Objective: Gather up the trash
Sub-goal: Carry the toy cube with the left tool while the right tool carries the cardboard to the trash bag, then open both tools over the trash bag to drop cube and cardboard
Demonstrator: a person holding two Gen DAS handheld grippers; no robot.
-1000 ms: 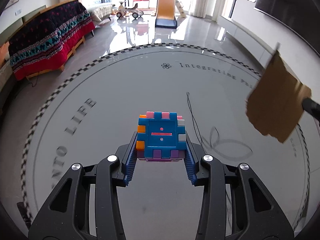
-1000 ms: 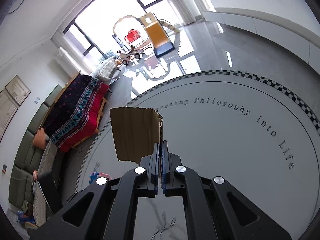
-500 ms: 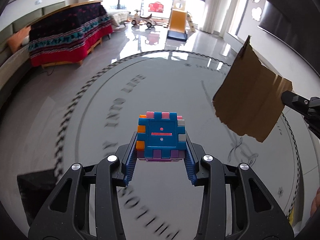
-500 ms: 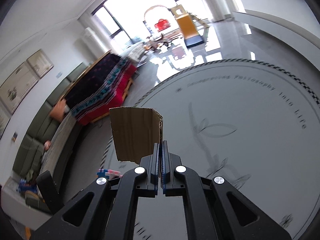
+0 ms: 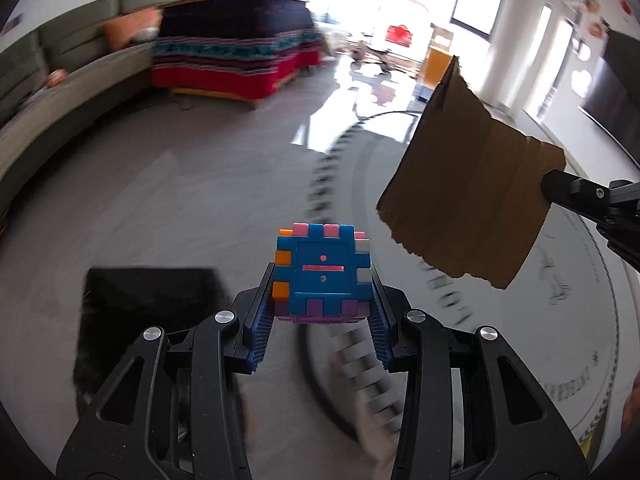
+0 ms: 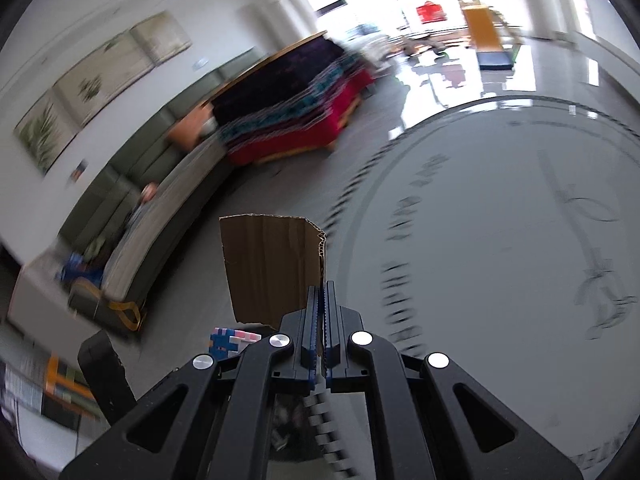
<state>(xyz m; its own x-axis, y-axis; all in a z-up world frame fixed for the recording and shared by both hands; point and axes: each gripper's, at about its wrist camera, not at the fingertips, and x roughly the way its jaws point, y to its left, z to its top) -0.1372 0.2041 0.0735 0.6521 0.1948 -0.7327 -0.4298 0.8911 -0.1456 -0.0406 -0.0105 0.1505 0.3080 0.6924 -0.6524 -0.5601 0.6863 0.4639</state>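
Left wrist view: the left gripper (image 5: 322,280) is clamped on a toy block cube (image 5: 322,266), mostly blue with pink, orange, grey and purple studs, its ridged pads pressing both sides. Below and left of the cube sits a black bin (image 5: 148,320), blurred, its mouth apparently facing up. Right of the cube hangs a torn piece of cardboard (image 5: 468,184), held at its right edge by the right gripper (image 5: 550,188). Beyond the cube, a couch with a red and dark patterned blanket (image 5: 236,52) stands against the far wall.

Right wrist view: the right gripper's jaws are together on the thin cardboard (image 6: 276,268), pinching its lower right corner so the sheet stands up. The cube (image 6: 230,340) shows just below and left of the cardboard. A green sofa (image 6: 168,184) runs along the wall to the left.

The step in hand looks like carrying both pieces to the bin. To do it well, I would bring the cube squarely over the bin's mouth before letting go, and tip the cardboard edge-first so it does not catch the rim. The floor (image 6: 500,208) around the bin looks open; the sofa side is the tighter edge.
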